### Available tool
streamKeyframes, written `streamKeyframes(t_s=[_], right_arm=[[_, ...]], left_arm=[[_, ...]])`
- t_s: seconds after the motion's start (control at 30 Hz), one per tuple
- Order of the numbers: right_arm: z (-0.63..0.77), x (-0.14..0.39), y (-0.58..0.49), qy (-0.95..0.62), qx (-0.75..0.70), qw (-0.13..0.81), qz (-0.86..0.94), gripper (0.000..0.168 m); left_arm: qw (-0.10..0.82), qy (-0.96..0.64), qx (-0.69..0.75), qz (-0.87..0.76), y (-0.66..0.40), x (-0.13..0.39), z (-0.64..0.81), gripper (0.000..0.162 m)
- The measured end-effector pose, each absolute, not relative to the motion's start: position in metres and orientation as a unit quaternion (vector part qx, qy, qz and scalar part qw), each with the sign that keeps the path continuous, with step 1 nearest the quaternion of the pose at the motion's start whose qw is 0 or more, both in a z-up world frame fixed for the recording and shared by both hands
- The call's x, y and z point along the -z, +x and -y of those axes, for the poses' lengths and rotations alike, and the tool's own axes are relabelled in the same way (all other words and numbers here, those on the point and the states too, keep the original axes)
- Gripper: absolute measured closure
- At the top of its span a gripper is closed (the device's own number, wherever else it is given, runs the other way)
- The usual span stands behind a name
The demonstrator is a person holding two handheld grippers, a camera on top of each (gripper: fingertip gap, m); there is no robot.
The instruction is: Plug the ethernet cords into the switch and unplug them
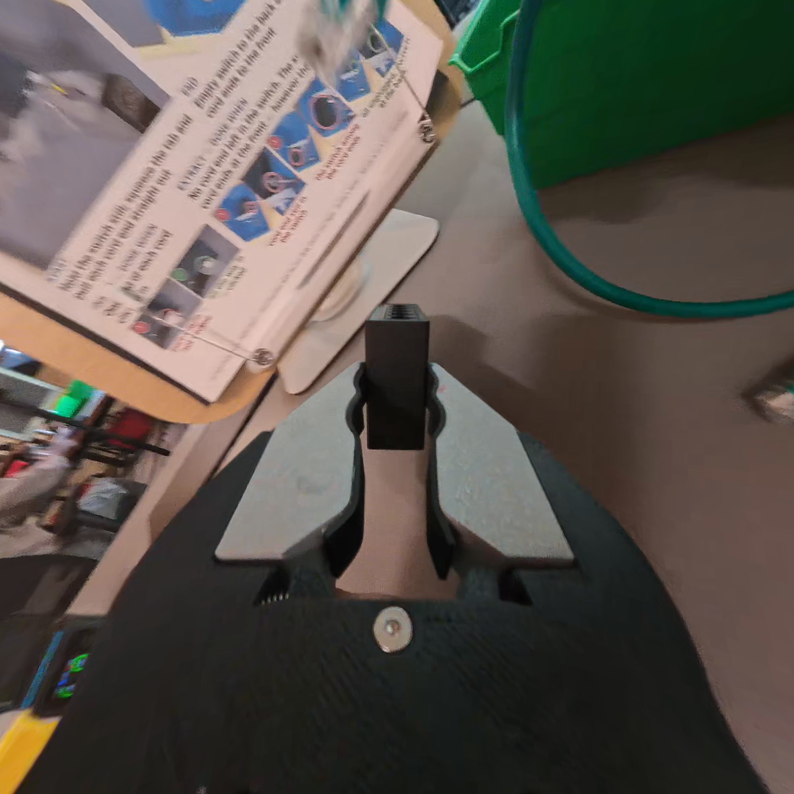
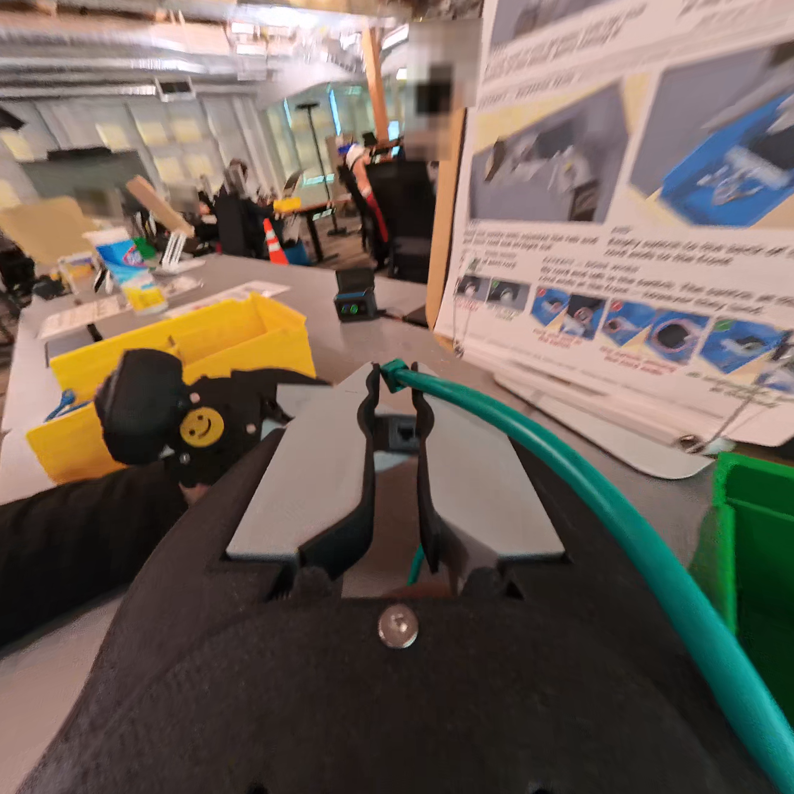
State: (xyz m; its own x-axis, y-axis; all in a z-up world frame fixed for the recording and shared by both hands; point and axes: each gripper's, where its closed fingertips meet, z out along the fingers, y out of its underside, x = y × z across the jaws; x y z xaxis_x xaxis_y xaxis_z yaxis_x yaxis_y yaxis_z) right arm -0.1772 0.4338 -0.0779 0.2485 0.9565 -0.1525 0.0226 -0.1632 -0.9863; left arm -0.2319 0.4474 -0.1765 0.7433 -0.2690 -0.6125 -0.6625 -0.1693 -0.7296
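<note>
My left gripper (image 1: 397, 378) is shut on a small black switch (image 1: 397, 365), which stands up out of the jaws with its row of ports facing away. My right gripper (image 2: 394, 373) is shut on the plug end of a green ethernet cord (image 2: 537, 447), which trails back to the right. In the right wrist view the switch (image 2: 404, 434) shows between my fingers just below the plug, one port facing me, held by the left gripper (image 2: 240, 412) coming in from the left. The cord (image 1: 526, 206) loops on the right in the left wrist view.
A printed instruction sheet on a white stand (image 1: 240, 172) (image 2: 623, 266) is close behind the work spot. A green bin (image 1: 644, 86) (image 2: 756, 515) is on the right, a yellow bin (image 2: 206, 339) on the left. A small black device with a lit display (image 2: 355, 296) sits farther back on the grey table. The grippers' ends are close to 12 centimetres from one another.
</note>
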Motion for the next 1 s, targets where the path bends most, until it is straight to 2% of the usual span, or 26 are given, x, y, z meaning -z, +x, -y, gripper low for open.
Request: streamKeyframes(t_s=[0.17, 0.27, 0.57, 1.0], right_arm=[[-0.428, 0.113, -0.195, -0.637, -0.439, 0.454, 0.442, 0.159], [-0.43, 0.12, -0.196, -0.647, -0.444, 0.435, 0.441, 0.158], [-0.422, 0.116, -0.198, -0.632, -0.505, 0.4, 0.431, 0.158], [-0.42, 0.11, -0.196, -0.62, -0.507, 0.41, 0.436, 0.158]], left_arm=[[0.548, -0.711, -0.238, -0.37, -0.238, 0.183, -0.44, 0.137], [0.573, -0.693, -0.244, -0.364, -0.236, 0.169, -0.436, 0.137], [0.6, -0.652, -0.275, -0.373, -0.231, 0.15, -0.428, 0.137], [0.625, -0.629, -0.279, -0.369, -0.228, 0.135, -0.421, 0.137]])
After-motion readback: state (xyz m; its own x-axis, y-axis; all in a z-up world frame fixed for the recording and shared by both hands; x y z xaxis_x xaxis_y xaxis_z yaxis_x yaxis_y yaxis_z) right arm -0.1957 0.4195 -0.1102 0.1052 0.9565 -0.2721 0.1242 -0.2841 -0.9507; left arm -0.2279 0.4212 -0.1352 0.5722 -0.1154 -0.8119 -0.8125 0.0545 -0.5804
